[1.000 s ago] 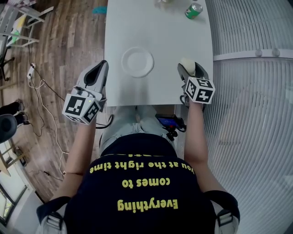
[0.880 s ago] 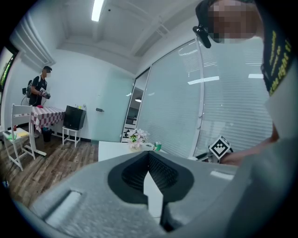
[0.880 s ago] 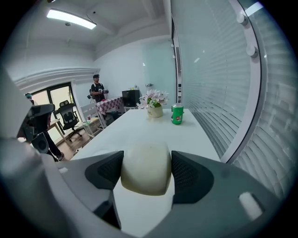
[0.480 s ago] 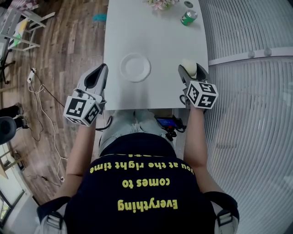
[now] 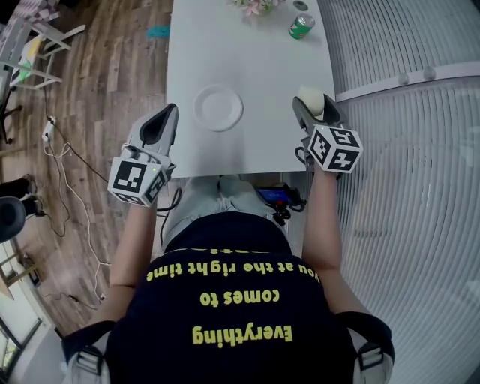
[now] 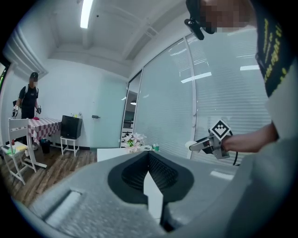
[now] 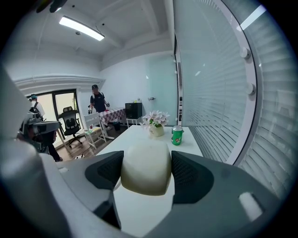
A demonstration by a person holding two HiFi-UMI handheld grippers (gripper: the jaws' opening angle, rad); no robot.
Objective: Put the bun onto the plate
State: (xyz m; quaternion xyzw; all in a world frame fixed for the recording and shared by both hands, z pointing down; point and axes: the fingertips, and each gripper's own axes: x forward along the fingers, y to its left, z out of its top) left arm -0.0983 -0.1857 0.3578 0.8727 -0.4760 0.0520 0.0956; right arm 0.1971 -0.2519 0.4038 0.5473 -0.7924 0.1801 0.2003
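Note:
A pale, round bun (image 7: 145, 172) sits clamped between the dark pads of my right gripper (image 7: 147, 158), held above the white table's (image 5: 255, 71) near right part. The head view shows the same bun (image 5: 311, 100) at the tip of the right gripper (image 5: 310, 106). A white empty plate (image 5: 218, 107) lies on the table left of it, between both grippers. My left gripper (image 5: 166, 114) hovers at the table's near left edge, jaws shut with nothing between them (image 6: 149, 160). In the left gripper view the right gripper (image 6: 209, 144) shows at the right.
A green can (image 5: 301, 26) and a pot of flowers (image 5: 253, 6) stand at the table's far end. A glass wall with blinds (image 5: 405, 150) runs along the right. Wooden floor, cables and chairs (image 5: 45, 45) lie to the left. People stand in the background (image 7: 98, 104).
My right gripper has lifted upward with the bun still in it. The left gripper has stayed near the table's left edge.

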